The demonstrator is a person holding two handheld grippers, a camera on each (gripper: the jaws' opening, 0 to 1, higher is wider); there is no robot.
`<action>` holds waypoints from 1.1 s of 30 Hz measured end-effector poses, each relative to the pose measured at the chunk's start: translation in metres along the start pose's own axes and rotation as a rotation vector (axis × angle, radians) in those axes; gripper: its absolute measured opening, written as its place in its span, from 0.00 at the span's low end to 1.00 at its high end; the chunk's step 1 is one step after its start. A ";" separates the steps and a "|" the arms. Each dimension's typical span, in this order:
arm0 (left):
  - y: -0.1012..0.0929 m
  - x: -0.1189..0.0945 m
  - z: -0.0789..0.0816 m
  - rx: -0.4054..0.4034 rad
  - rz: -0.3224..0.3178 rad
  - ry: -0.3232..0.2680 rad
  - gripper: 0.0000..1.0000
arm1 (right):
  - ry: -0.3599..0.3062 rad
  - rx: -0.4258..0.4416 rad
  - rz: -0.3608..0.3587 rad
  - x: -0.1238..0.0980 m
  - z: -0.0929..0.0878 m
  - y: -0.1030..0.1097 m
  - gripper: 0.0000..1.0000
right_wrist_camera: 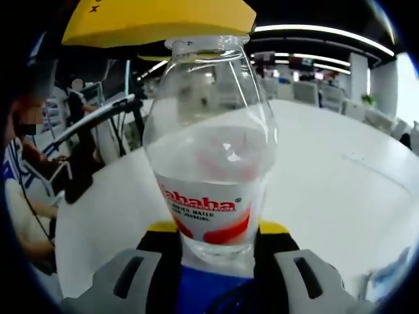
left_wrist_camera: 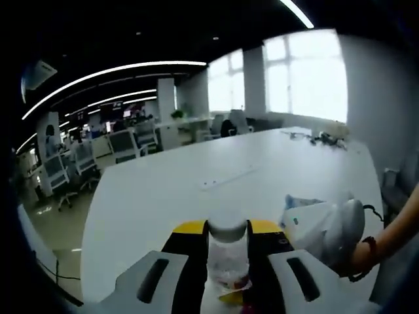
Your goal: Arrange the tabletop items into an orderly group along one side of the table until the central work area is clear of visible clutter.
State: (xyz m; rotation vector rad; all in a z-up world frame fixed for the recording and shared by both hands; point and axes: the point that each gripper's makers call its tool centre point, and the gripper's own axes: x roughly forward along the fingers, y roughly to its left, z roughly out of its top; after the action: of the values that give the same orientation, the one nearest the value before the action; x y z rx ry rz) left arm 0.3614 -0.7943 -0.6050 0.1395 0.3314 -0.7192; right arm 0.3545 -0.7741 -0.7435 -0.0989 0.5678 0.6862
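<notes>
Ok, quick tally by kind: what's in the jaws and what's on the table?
Plastic bottles: 2, a capped clear bottle in the left gripper and a red-labelled water bottle in the right gripper.
Cluster of small items at the far end of the white table: 1, too small to identify.
Total: 3.

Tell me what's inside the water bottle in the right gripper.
Clear water fills the water bottle to roughly its shoulder, above the red-and-white label. The label and the right gripper cover the lower part, so nothing there can be checked.
</notes>
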 end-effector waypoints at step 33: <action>-0.002 -0.009 0.002 -0.089 0.105 -0.116 0.64 | -0.092 -0.029 0.069 -0.031 0.005 0.004 0.77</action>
State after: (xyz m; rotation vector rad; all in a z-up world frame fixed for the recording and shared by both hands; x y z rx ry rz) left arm 0.3545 -0.7910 -0.6000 0.0307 0.2425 -0.6046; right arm 0.3345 -0.7875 -0.7221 -0.0742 0.4746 0.7623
